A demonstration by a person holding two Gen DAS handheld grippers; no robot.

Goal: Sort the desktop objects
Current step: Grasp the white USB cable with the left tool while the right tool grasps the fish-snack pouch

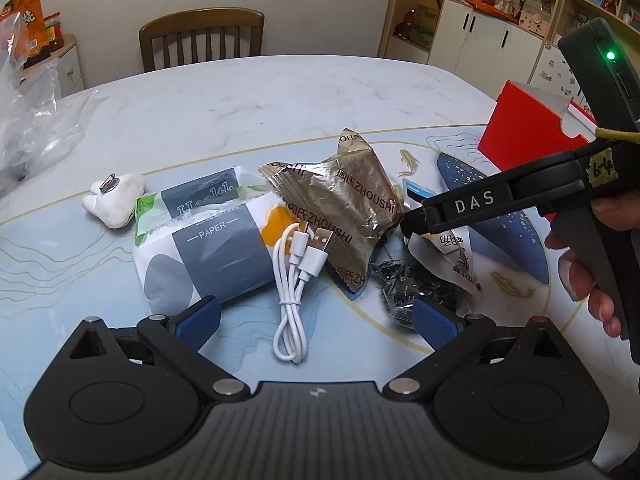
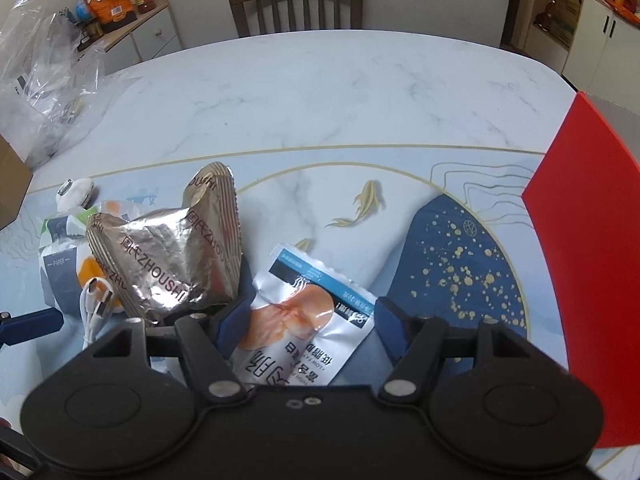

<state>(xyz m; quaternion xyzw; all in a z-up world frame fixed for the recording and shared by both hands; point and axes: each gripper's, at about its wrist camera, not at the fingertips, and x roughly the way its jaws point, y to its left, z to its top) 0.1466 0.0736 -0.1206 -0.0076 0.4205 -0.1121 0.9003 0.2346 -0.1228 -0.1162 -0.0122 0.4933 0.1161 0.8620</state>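
Beneath the right tool (image 2: 310, 326), its parted fingers straddle a half-hidden white snack packet (image 2: 308, 320); left tool (image 1: 316, 320) released.

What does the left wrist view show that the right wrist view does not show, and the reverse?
Only the left wrist view shows the small bag of dark metal parts, the right gripper from outside and the open left gripper. Only the right wrist view shows the white and orange snack pouch fully, lying between the right gripper's open fingers. Both show the crinkled silver foil packet, white USB cable, tissue pack and red box.
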